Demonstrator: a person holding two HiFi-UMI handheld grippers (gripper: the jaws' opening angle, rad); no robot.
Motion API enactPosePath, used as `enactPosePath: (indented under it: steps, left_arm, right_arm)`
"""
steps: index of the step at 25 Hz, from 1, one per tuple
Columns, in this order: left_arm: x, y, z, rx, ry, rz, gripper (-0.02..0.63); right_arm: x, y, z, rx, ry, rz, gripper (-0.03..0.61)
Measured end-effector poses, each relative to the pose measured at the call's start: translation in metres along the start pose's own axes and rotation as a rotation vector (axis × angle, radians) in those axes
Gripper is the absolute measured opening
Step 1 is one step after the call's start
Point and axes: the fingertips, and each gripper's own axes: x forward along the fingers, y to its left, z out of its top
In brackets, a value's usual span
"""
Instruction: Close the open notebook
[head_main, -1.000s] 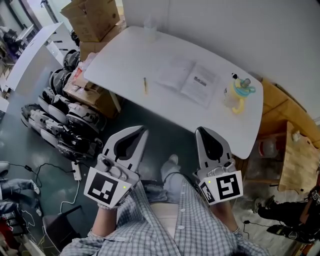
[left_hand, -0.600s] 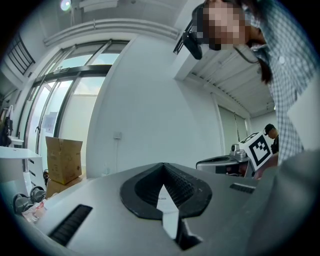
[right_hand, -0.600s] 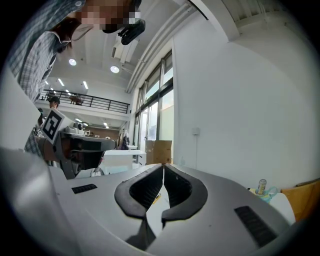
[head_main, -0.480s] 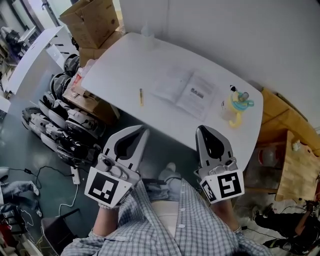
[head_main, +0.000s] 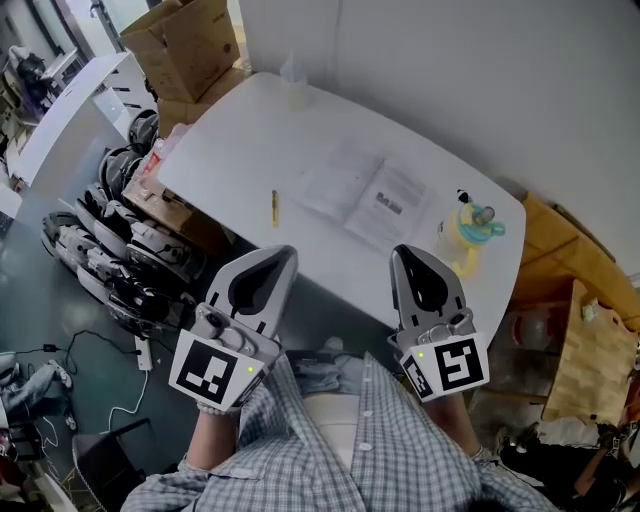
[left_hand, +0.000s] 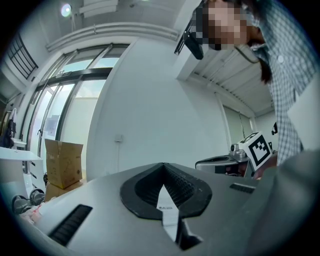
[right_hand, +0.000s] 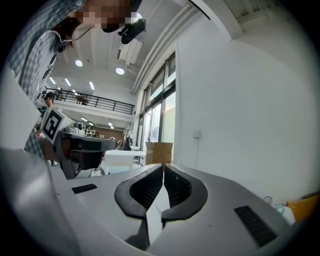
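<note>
- Notebook (head_main: 365, 192) lies open and flat on the white table (head_main: 250, 130), both pages facing up, right of the tabletop's middle.
- A pencil (head_main: 274, 207) lies on the table to the notebook's left, apart from it and near the front edge.
- A yellow cup with a teal lid (head_main: 468, 228) stands upright to the notebook's right, close to the table's right end, not touching the pages.
- A clear bottle (head_main: 292, 70) stands at the table's far edge, well apart from the notebook.
- Left gripper (head_main: 285, 252): clenched, with the jaw tips meeting and nothing between them, as its own view shows. In the head view its tip sits at the table's near edge, below the pencil and short of the notebook.
- Right gripper (head_main: 402, 252): jaws also pressed together at the tips and empty. In the head view its tip overlaps the table's front edge below the notebook's right page; no contact with the notebook.
- Both grippers point toward the table, side by side, marker cubes toward the person in the plaid shirt (head_main: 330, 450).
- Off the table: cardboard box (head_main: 185, 35) past the far left corner; a heap of black-and-white gear (head_main: 130, 250) on the floor to the left; wooden furniture (head_main: 590, 320) to the right.
</note>
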Motion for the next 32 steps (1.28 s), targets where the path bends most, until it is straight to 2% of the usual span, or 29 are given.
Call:
enactPosePath:
  steps: [8,12,19,26,32]
  left_arm:
    - [0.025,0.000,-0.004,0.004,-0.002,-0.007,0.008]
    - [0.027,0.003,-0.017,-0.022,0.035,0.019,0.008]
    - [0.038,0.012,-0.021,-0.071,0.014,0.058,0.008]
    - [0.044,0.023,-0.031,-0.206,0.005,0.079,0.008]
    - [0.055,0.033,-0.046,-0.337,0.013,0.029,0.008]
  right_arm:
    - [0.007,-0.026,-0.006,0.000,-0.002,-0.011,0.023]
    - [0.005,-0.031,-0.010,0.002,0.004,-0.017,0.023]
    - [0.002,-0.044,-0.012,-0.005,0.008,-0.028,0.023]
    - [-0.007,-0.052,-0.017,0.008,0.020,-0.048,0.023]
    - [-0.015,-0.060,-0.024,0.020,0.033,-0.088,0.023]
